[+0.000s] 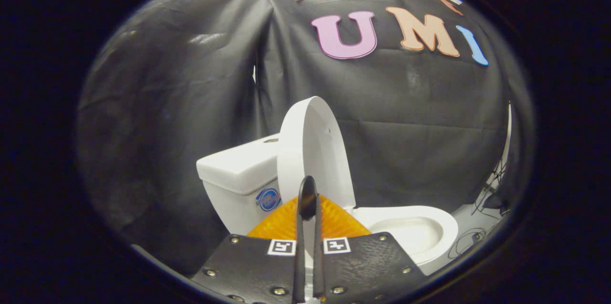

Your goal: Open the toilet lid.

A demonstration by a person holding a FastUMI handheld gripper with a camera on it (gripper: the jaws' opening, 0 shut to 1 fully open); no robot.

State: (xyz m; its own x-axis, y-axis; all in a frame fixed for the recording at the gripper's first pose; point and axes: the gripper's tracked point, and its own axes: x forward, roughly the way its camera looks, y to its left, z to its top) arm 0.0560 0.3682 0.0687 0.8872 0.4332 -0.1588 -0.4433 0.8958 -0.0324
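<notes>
I see the claw [308,189] clenched, its fingers nearly touching, with only a thin slit between them. Whether anything is pinched, I cannot tell. The white oval plastic toilet lid [312,151] stands upright just beyond the fingertips, beside the white ceramic tank [238,170]. The open white bowl [410,230] lies beyond the claw, to its right.

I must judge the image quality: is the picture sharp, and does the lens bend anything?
Gripper view: the toilet lid stands raised and looks sharp; the fisheye curves the cloth wall; the close claw, nearly closed ahead of the lid, is softer; light glares faintly on the cloth.
</notes>
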